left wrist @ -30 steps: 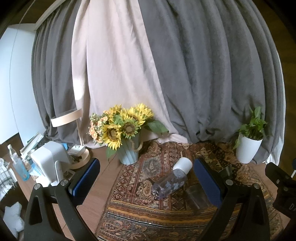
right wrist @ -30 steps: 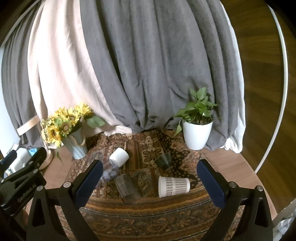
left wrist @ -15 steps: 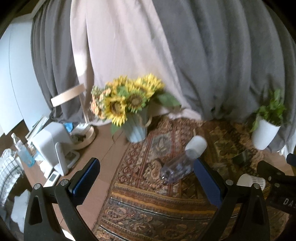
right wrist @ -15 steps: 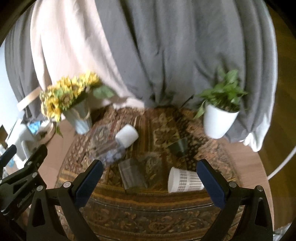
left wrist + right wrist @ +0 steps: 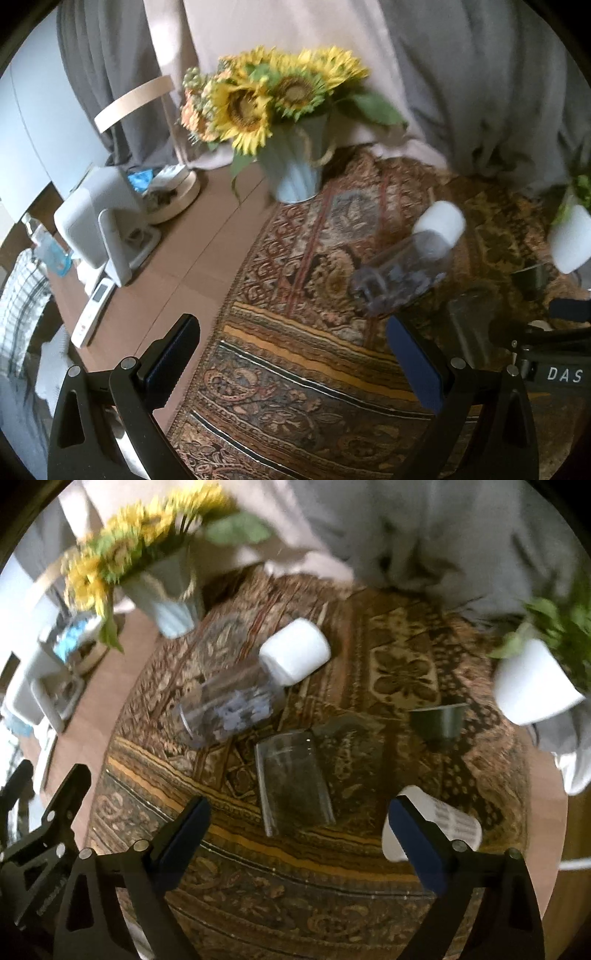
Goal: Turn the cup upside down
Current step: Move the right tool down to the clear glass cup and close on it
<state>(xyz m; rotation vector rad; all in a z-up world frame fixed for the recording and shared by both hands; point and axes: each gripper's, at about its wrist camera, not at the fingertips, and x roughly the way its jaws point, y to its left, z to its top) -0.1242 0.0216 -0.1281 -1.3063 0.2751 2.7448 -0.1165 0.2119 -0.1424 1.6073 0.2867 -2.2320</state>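
A clear glass cup (image 5: 293,781) lies on its side on the patterned rug (image 5: 295,893), just ahead of my right gripper (image 5: 301,840), which is open and empty. A white patterned paper cup (image 5: 448,829) lies on its side behind my right finger. A small dark cup (image 5: 439,720) stands further back. My left gripper (image 5: 291,360) is open and empty over the rug's left part; the glass cup shows dimly at its right (image 5: 471,321).
A clear bottle with a white cap (image 5: 255,681) lies on the rug, also in the left wrist view (image 5: 410,266). A sunflower vase (image 5: 293,173) stands at the back left, a white plant pot (image 5: 532,683) at the back right. White devices (image 5: 99,229) sit left on the wooden table.
Both grippers have moved forward and down toward the rug. The cups and bottle now look larger and closer. Nothing on the rug has moved.
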